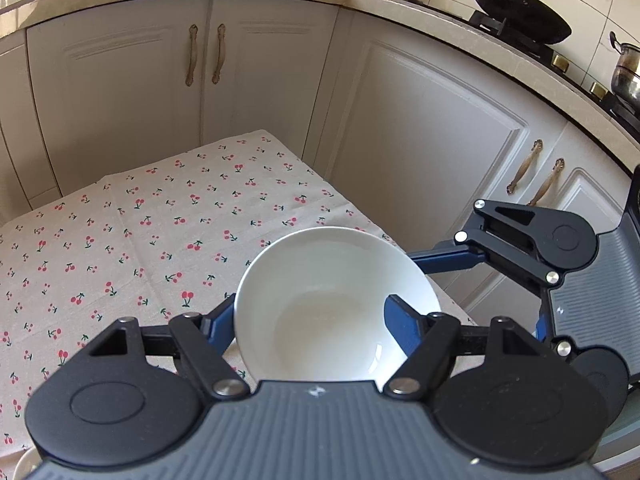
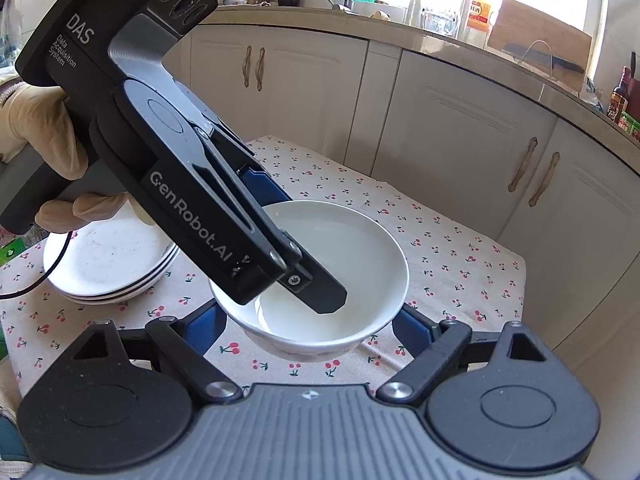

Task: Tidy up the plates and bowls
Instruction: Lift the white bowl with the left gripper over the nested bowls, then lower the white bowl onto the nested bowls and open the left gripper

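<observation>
Left tongs [image 2: 326, 280] tilted downward, clamped on white bowl's [image 2: 352, 264] rim; right tongs [image 2: 308, 328] around bowl, grip unclear.

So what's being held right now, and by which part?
One white bowl, by both: left gripper pinches its rim, one finger inside; right gripper spans its outer wall.

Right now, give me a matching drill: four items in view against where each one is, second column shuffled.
Items:
1. white bowl
2. plate stack
3. black wok
4. cutting board

Places:
A. standing upright on the counter
B. on the stove
C. rim clamped by the left gripper
D. resting on the cherry-print cloth

Pairs: 1-C, 2-D, 3-B, 4-A
</observation>
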